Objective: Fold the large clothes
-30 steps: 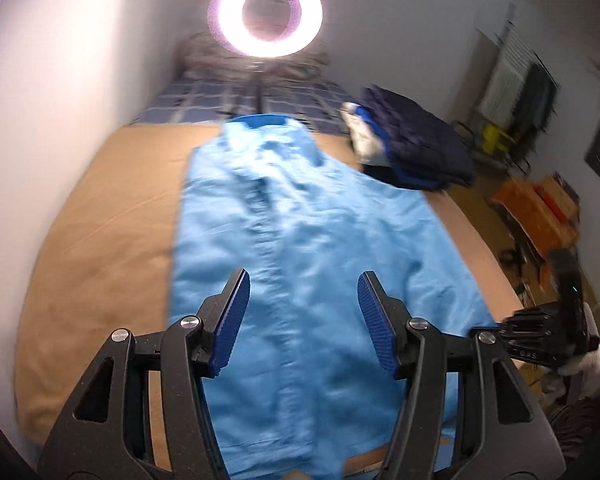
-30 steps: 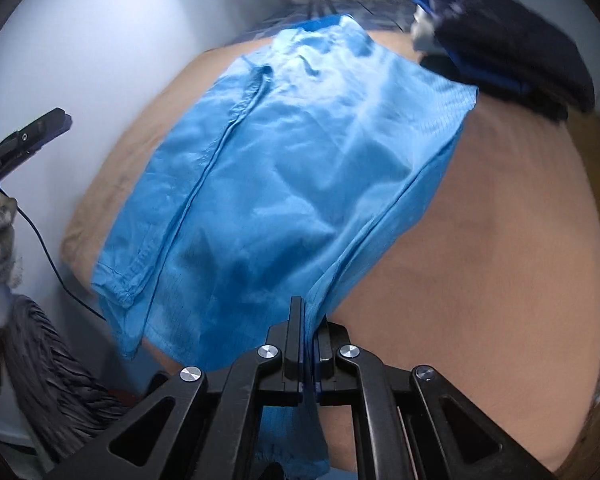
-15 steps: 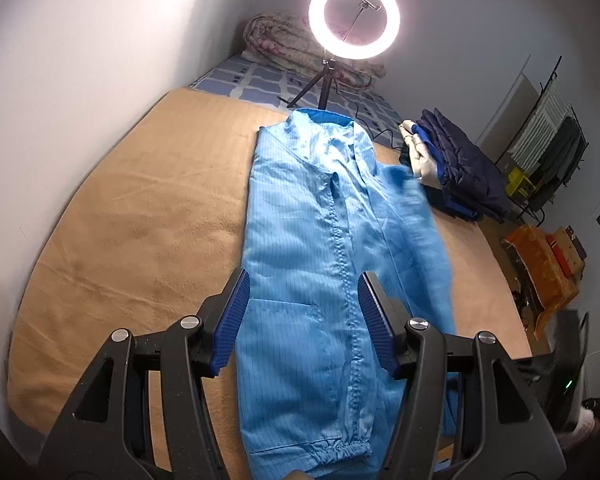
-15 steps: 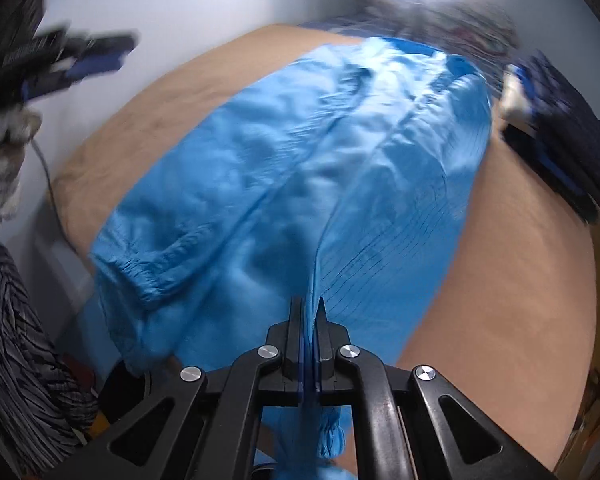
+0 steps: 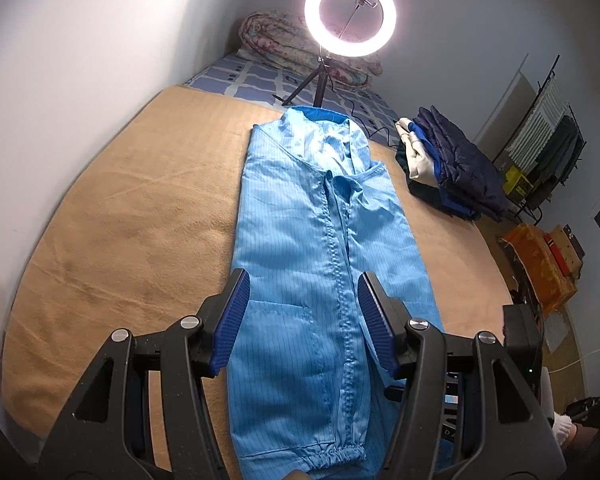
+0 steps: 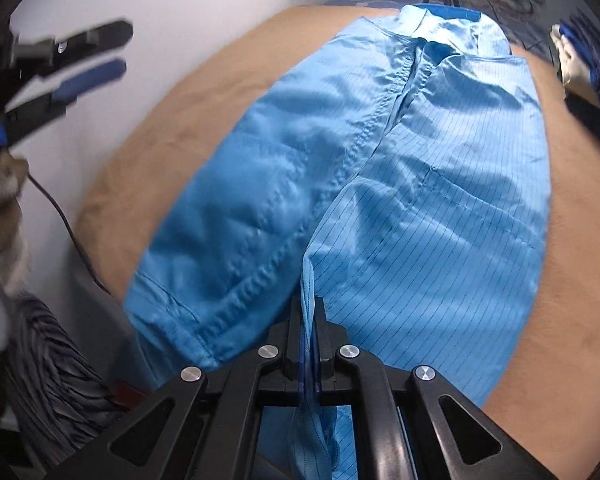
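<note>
The blue coat [image 5: 324, 256] lies lengthwise down the tan bed [image 5: 132, 232], collar far, hem near. The right gripper [image 6: 309, 332] is clamped on its near edge; the left gripper [image 5: 302, 320] hovers above the hem, jaws apart, empty.

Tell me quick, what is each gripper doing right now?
Left gripper: open, holding nothing.
Right gripper: closed on the blue garment.

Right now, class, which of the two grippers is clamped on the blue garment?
The right gripper: its jaws are shut on a fold of the blue garment. The left gripper hangs open above the cloth, holding nothing.
</note>
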Action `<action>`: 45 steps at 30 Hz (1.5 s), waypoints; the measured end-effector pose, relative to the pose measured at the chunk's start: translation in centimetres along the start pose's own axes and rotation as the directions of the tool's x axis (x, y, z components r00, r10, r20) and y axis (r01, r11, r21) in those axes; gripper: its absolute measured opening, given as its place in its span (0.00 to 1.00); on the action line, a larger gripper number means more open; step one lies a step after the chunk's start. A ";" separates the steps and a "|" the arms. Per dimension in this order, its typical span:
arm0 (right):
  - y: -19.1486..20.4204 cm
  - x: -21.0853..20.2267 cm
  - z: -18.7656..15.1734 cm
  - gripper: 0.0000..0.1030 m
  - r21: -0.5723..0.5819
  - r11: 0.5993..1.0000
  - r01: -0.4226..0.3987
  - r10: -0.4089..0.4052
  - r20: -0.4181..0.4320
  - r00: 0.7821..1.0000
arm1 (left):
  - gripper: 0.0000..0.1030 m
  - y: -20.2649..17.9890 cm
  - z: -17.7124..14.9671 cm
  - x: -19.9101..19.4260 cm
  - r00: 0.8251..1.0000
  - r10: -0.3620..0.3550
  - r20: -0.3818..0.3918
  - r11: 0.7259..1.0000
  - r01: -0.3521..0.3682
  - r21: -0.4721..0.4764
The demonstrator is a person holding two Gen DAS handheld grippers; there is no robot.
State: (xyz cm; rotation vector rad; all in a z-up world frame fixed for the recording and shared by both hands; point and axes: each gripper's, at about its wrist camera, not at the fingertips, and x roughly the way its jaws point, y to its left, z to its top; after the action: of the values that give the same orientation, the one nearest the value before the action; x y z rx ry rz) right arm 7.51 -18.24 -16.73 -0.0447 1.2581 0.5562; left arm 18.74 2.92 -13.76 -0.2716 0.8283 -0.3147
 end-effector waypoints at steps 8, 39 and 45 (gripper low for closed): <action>-1.0 -3.9 -2.6 0.31 0.015 0.953 -0.302 0.300 0.080 0.951 | 0.57 0.9 -1.1 -0.1 1.000 0.009 -0.025 1.000 -0.009 0.013; -10.0 -2.6 -9.0 0.01 0.291 0.941 -0.172 0.142 0.123 0.982 | 0.02 5.8 -9.9 5.8 0.931 -0.108 -0.349 0.983 0.049 -0.175; -10.9 -1.0 -9.3 0.29 0.336 0.908 -0.251 0.220 0.129 0.967 | 0.38 7.7 -11.4 6.5 0.879 -0.275 -0.390 0.929 0.138 -0.344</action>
State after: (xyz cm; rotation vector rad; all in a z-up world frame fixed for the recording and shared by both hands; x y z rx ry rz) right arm 3.64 -31.18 -21.71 0.4335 1.2676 0.5276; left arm 15.57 6.24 -28.27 -0.6012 1.2979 -0.4595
